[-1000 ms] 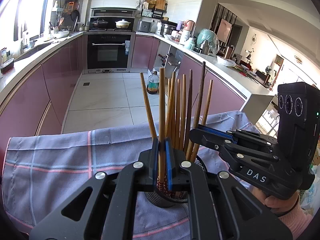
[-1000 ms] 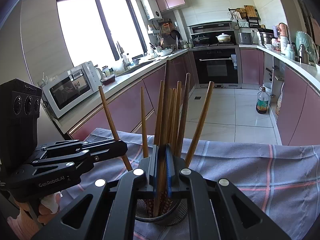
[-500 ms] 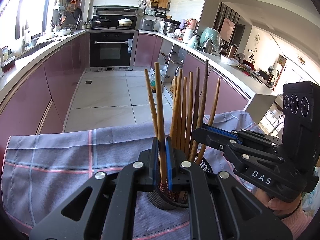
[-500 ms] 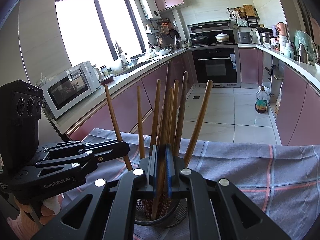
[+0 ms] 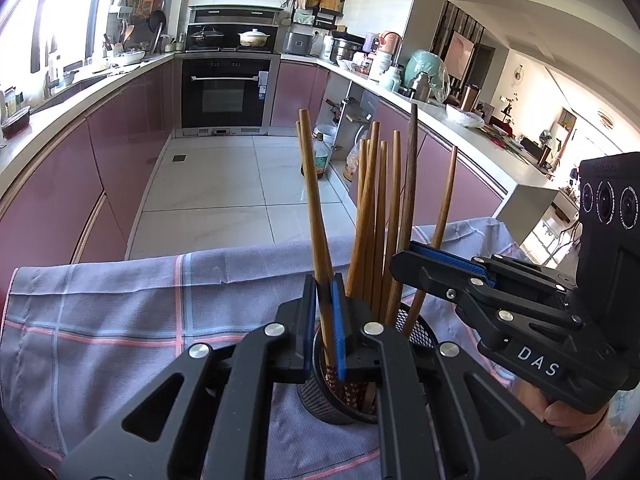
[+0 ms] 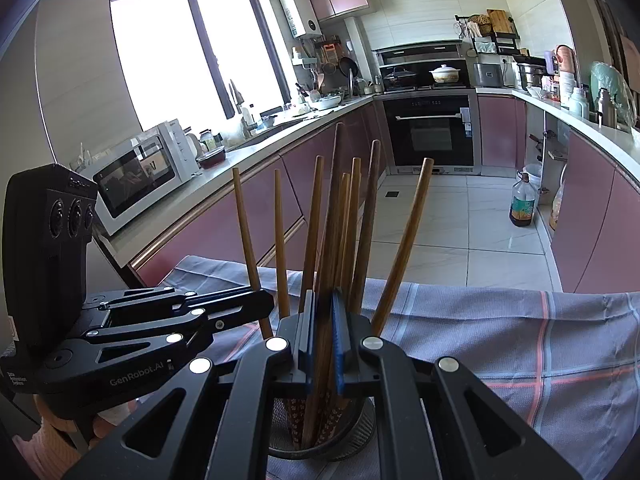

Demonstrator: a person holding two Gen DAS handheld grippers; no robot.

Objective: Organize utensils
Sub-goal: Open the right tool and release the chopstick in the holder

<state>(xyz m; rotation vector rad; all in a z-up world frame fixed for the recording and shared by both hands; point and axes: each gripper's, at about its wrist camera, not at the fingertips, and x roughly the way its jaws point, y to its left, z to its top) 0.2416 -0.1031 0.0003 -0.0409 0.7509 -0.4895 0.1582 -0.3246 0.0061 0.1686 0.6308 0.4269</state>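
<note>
The left gripper (image 5: pixel 321 312) is clamped on one chopstick (image 5: pixel 314 216); the right gripper (image 6: pixel 322 332) pinches several chopsticks (image 6: pixel 340 240); all stand in the mesh cup (image 5: pixel 340 400) on the checked cloth (image 5: pixel 120 320).

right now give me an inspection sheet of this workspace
surface: checked purple cloth covers the table
job's things: wooden chopsticks standing in a black mesh holder
clutter: nothing seen on the cloth
grippers: left gripper shut on one chopstick; right gripper shut on a few chopsticks, both over the holder
cables: nothing seen
surroundings: kitchen with oven, microwave, oil bottle on the floor
</note>
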